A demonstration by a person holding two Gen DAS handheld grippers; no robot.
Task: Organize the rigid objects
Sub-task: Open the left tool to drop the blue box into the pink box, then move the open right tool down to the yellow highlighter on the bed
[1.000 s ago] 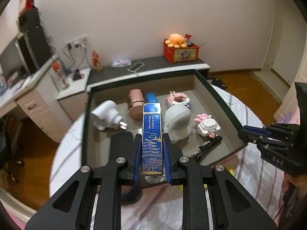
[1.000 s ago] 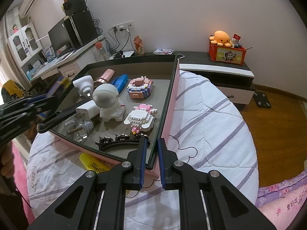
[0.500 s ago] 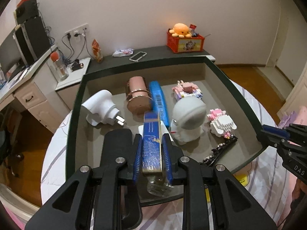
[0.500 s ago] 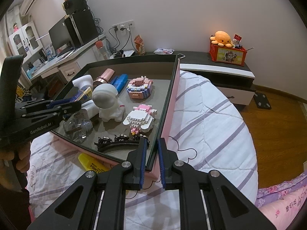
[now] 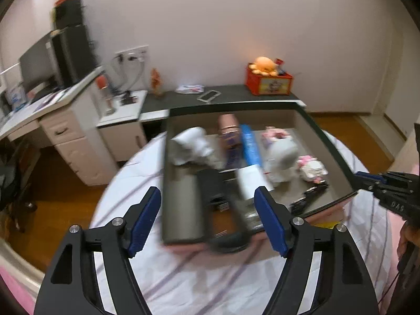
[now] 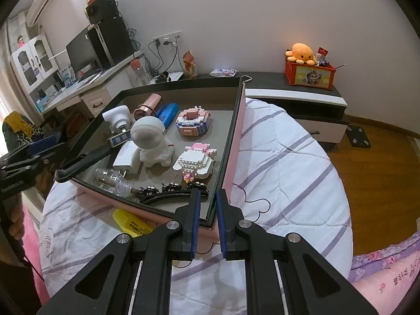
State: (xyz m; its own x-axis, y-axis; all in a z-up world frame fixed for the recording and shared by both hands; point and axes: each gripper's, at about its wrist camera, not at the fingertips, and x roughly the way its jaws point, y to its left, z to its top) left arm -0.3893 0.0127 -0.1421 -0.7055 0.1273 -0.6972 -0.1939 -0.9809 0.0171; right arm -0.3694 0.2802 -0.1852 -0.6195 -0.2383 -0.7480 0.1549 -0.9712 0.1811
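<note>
Two grippers in play. Left gripper (image 5: 207, 220) with jaws opening, nothing pinched between the blue pads, hanging over the near-left end of the tray (image 6: 231, 136). Right gripper (image 6: 208, 223) closed to a narrow slit on the tray's near rim, seemingly steadying it, though actual contact of the pads with the rim not certain.

Sorting mostly done, by the look of it. Inside the tray: blue patterned box (image 6: 119, 138) lying flat beside the white astronaut figure (image 6: 151, 141), white plug adapter (image 6: 118, 115), pink tumbler (image 6: 148, 103), blue case (image 6: 166, 111), two brick-built models (image 6: 193, 119) (image 6: 195, 161), white charger (image 6: 128, 158), clear bottle (image 6: 113, 181), black hair clip (image 6: 170, 190), and a long black bar (image 6: 84, 161) over the left rim.

Left outside: yellow highlighter (image 6: 132, 223) on the striped quilt (image 6: 288, 162), just beside the tray's near wall, likely the next pick.
</note>
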